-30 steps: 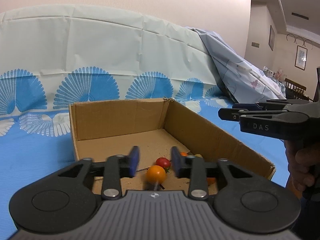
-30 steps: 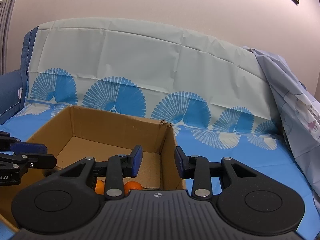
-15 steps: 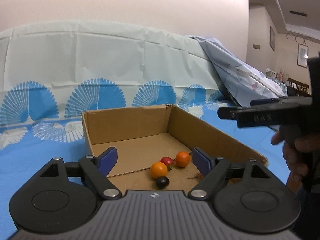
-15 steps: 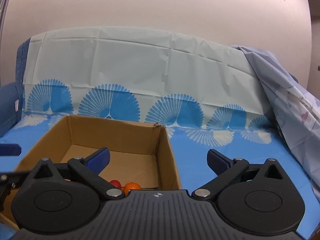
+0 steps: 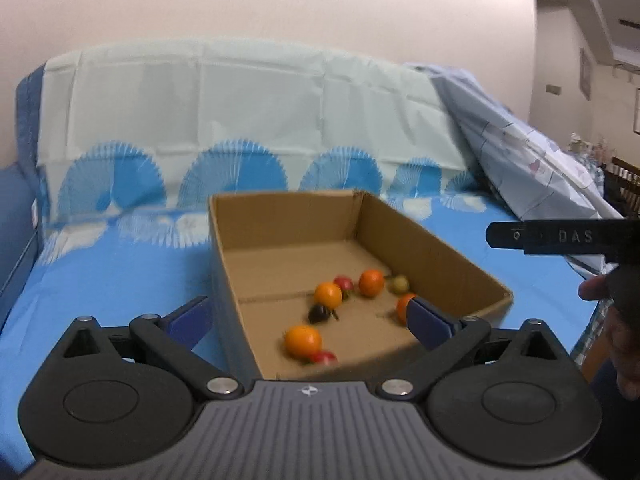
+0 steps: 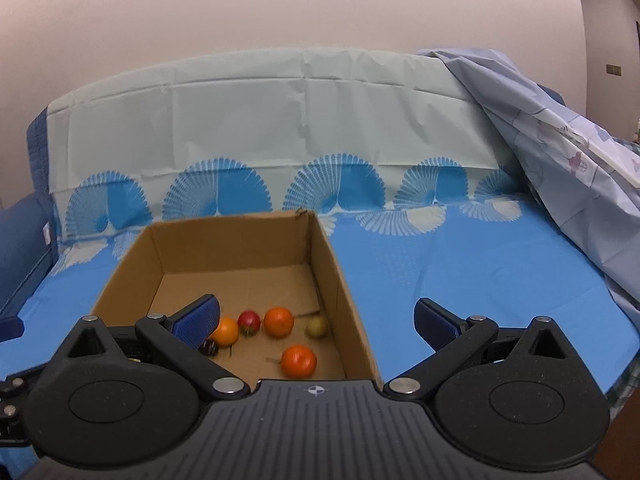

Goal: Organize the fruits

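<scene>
An open cardboard box lies on the blue-patterned cloth. Inside it lie several small fruits: orange ones, red ones, a dark one and a yellowish-green one. My left gripper is open and empty, held above the box's near end. My right gripper is open and empty, above the box's near right corner. The right gripper's body also shows at the right in the left wrist view.
The cloth covers the seat and the backrest. A pale crumpled sheet hangs at the right. A blue armrest stands at the left. A hand holds the right gripper.
Both grippers opened wide from nearly shut. Both have pulled up and back, so more of the box floor and more fruits show.
</scene>
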Demonstrator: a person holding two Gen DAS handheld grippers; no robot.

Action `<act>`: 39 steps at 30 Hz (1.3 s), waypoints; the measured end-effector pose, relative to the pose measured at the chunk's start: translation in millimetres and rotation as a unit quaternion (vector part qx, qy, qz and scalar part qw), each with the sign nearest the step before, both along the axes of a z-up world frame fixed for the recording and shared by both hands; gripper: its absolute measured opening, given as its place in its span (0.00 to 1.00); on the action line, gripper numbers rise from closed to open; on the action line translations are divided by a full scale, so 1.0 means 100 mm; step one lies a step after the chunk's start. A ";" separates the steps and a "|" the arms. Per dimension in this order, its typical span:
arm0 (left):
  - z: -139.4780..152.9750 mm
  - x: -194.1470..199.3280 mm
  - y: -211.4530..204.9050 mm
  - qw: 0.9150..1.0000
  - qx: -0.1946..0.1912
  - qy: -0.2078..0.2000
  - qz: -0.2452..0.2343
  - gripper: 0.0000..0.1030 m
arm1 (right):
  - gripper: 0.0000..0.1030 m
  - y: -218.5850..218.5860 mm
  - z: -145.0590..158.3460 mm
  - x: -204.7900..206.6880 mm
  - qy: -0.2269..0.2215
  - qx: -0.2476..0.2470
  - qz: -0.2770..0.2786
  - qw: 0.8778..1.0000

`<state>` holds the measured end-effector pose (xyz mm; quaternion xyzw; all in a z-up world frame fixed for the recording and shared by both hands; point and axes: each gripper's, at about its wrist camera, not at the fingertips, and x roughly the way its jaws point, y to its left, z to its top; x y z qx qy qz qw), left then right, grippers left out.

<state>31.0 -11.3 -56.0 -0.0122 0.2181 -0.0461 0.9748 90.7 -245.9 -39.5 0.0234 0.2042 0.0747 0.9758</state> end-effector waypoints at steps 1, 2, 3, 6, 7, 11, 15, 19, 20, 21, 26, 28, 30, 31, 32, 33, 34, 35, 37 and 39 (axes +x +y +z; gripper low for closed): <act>-0.01 -0.04 -0.02 1.000 -0.002 0.010 0.009 1.00 | 0.99 0.01 0.00 -0.05 0.004 -0.003 0.001 1.000; -0.02 -0.08 -0.03 0.999 -0.006 0.022 0.022 1.00 | 0.99 0.02 -0.02 -0.11 0.009 -0.004 0.004 1.000; -0.04 -0.12 -0.05 0.999 -0.011 0.033 0.031 1.00 | 0.99 0.02 -0.03 -0.15 0.013 -0.003 0.007 1.000; -0.12 -0.14 -0.08 0.995 -0.029 0.081 0.042 1.00 | 0.99 0.05 -0.07 -0.26 0.024 -0.004 0.011 1.000; -0.15 -0.12 -0.09 0.995 -0.031 0.091 0.041 1.00 | 0.99 0.06 -0.09 -0.29 0.026 -0.005 0.011 1.000; -0.23 -0.07 -0.17 0.995 0.000 0.085 0.042 1.00 | 0.99 0.15 -0.20 -0.27 0.038 -0.037 0.013 0.998; -0.28 0.04 -0.15 0.995 0.003 0.084 0.057 1.00 | 0.99 0.21 -0.24 -0.22 0.035 -0.058 0.014 0.998; -0.30 0.09 -0.11 0.994 -0.007 0.093 0.065 1.00 | 0.99 0.20 -0.26 -0.17 0.044 -0.050 0.013 0.998; -0.29 0.08 -0.11 0.994 -0.006 0.091 0.065 1.00 | 0.99 0.21 -0.26 -0.17 0.044 -0.051 0.014 0.998; -0.29 0.08 -0.12 0.994 -0.004 0.090 0.064 1.00 | 0.99 0.21 -0.27 -0.17 0.043 -0.053 0.015 0.998; -0.30 0.09 -0.13 0.994 -0.005 0.090 0.062 1.00 | 0.99 0.25 -0.29 -0.16 0.045 -0.060 0.023 0.997; -0.30 0.09 -0.13 0.994 -0.005 0.090 0.062 1.00 | 0.99 0.25 -0.29 -0.15 0.044 -0.063 0.026 0.997; -0.30 0.09 -0.14 0.994 -0.005 0.091 0.061 1.00 | 0.99 0.26 -0.30 -0.15 0.044 -0.064 0.028 0.997; -0.31 0.09 -0.13 0.994 -0.005 0.091 0.061 1.00 | 0.99 0.26 -0.30 -0.15 0.044 -0.064 0.028 0.997; -0.30 0.09 -0.14 0.994 -0.005 0.091 0.061 1.00 | 0.99 0.26 -0.30 -0.15 0.044 -0.064 0.028 0.997; -0.30 0.09 -0.14 0.994 -0.005 0.091 0.061 1.00 | 0.99 0.27 -0.30 -0.15 0.045 -0.065 0.029 0.996; -0.31 0.09 -0.14 0.994 -0.005 0.092 0.060 1.00 | 0.99 0.26 -0.30 -0.14 0.045 -0.066 0.029 0.996; -0.31 0.09 -0.14 0.994 -0.005 0.092 0.060 1.00 | 0.99 0.27 -0.31 -0.14 0.045 -0.067 0.030 0.996; -0.32 0.10 -0.15 0.994 -0.005 0.093 0.058 1.00 | 0.99 0.28 -0.31 -0.14 0.045 -0.069 0.032 0.996; -0.32 0.10 -0.15 0.994 -0.005 0.093 0.058 1.00 | 0.99 0.29 -0.31 -0.14 0.046 -0.071 0.034 0.996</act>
